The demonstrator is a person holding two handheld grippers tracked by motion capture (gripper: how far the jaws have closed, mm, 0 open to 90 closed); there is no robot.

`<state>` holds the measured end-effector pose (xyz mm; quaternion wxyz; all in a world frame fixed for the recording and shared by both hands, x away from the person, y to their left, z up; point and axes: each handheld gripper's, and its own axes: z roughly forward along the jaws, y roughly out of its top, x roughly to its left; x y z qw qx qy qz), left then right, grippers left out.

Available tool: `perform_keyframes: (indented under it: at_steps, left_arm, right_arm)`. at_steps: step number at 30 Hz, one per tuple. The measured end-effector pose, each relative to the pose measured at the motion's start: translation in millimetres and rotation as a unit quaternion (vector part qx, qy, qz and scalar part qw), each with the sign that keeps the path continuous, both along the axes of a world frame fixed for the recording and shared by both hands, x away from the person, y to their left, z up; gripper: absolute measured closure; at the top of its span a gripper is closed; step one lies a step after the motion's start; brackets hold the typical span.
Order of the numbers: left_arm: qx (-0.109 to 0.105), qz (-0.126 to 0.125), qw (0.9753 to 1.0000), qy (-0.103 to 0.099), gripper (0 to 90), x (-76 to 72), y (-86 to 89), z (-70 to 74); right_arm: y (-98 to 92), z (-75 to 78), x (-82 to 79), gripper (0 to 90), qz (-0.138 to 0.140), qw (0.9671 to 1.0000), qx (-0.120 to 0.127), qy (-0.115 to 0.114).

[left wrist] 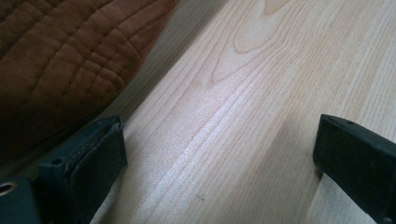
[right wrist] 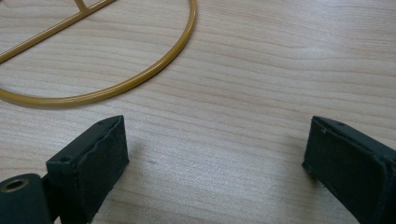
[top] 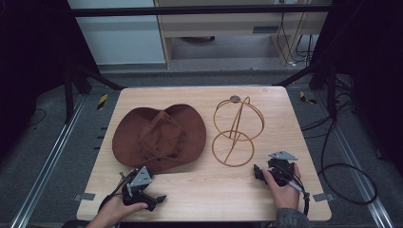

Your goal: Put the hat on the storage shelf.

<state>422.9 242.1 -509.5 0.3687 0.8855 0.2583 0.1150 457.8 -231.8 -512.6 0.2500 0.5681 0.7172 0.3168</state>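
While both claws sit low in the frame, I've got the left claw spread wide, empty, just below the brown hat at centre-left. Right claw is spread too, near the gold wire stand on the surface.

No legible text (anywhere here)

The high view looks forward and down over the whole worktop from its near edge. Each gripper view sits low, skimming the wood close up: the left one shares the hat brim, the right one the wire stand ring.
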Motion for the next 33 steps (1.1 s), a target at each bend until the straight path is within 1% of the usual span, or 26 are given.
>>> perform_keyframes:
  at_steps: [2, 3, 5, 7, 8, 10, 11, 12, 14, 17, 20, 21, 23, 26, 28, 29, 31, 33]
  left_arm:
    - [0.002, -0.004, 1.0, 0.001, 1.8, -0.2, -0.1, 0.4]
    - [0.001, -0.02, 0.9998, 0.007, 2.3, -1.9, -0.6, 2.2]
    - [-0.003, -0.024, 0.9997, 0.009, 3.6, -2.9, -1.0, 3.6]
    - [-0.01, -0.034, 0.9994, 0.0, 3.7, -5.3, -2.2, 7.4]
    - [-0.013, -0.036, 0.9993, -0.002, 4.0, -5.8, -2.3, 9.3]
    - [-0.023, -0.031, 0.9992, 0.0, 5.0, -5.7, -3.3, 13.9]
    - [-0.018, -0.037, 0.9991, -0.007, 5.2, -5.6, -6.2, 22.0]
    - [-0.018, -0.037, 0.9991, -0.007, 5.3, -5.6, -6.2, 22.0]
    - [-0.022, -0.042, 0.9988, -0.01, 5.4, -4.3, -10.3, 32.3]
    - [-0.015, -0.048, 0.9986, -0.015, 5.7, 0.8, -16.9, 47.6]
    - [-0.013, -0.044, 0.9989, -0.008, 5.8, 13.5, -21.0, 65.7]
    - [-0.011, -0.041, 0.999, -0.011, 5.9, 18.1, -21.4, 71.6]
    - [0.0, -0.035, 0.9993, -0.017, 6.0, 28.5, -21.3, 84.6]
    - [0.006, -0.02, 0.9994, -0.029, 6.0, 45.2, -19.2, 106.9]
    - [0.015, -0.019, 0.9992, -0.033, 6.1, 57.8, -17.1, 120.0]
    - [0.016, -0.014, 0.9993, -0.031, 6.1, 64.3, -16.3, 125.0]
    - [0.029, -0.012, 0.9989, -0.035, 5.9, 77.4, -13.8, 134.3]
    - [0.036, -0.009, 0.9987, -0.034, 5.8, 89.3, -11.2, 141.8]
  right_arm:
    - [0.0, 0.0, 0.0, 6.4, 0.0, 1.0, 0.0, 0.0]
    - [0.0, 0.0, 0.0, 6.4, 0.0, 1.0, 0.0, 0.0]
    - [0.0, 0.0, 0.0, 6.4, 0.0, 1.0, 0.0, 0.0]
    - [0.0, 0.0, -0.1, 6.4, 0.0, 1.0, 0.0, 0.0]
    - [0.0, 0.0, -0.1, 6.4, 0.0, 1.0, 0.0, 0.0]
    - [0.1, 0.0, -0.1, 6.4, 0.0, 1.0, 0.0, 0.0]
    - [0.0, 0.0, 0.0, 6.4, 0.0, 1.0, 0.0, 0.0]
    - [0.0, 0.0, 0.0, 6.4, 0.0, 1.0, 0.0, 0.0]
    - [0.0, 0.0, 0.0, 6.4, 0.0, 1.0, 0.0, 0.0]
    - [0.0, 0.0, 0.0, 6.4, 0.0, 1.0, 0.0, 0.0]
    - [0.0, 0.0, 0.0, 6.4, 0.0, 1.0, 0.0, 0.0]
    - [0.0, 0.0, 0.0, 6.4, 0.0, 1.0, 0.0, 0.0]
    - [0.0, 0.0, 0.0, 6.4, 0.0, 1.0, 0.0, 0.0]
    - [0.0, 0.0, 0.0, 6.4, 0.0, 1.0, 0.0, 0.0]
    - [0.1, 0.0, 0.0, 6.4, 0.0, 1.0, 0.0, 0.0]
    - [0.1, 0.0, 0.0, 6.4, 0.0, 1.0, 0.0, 0.0]
    - [0.0, 0.0, -0.1, 6.4, 0.0, 1.0, 0.0, 0.0]
    - [0.1, 0.0, -0.1, 6.4, 0.0, 1.0, 0.0, 0.0]
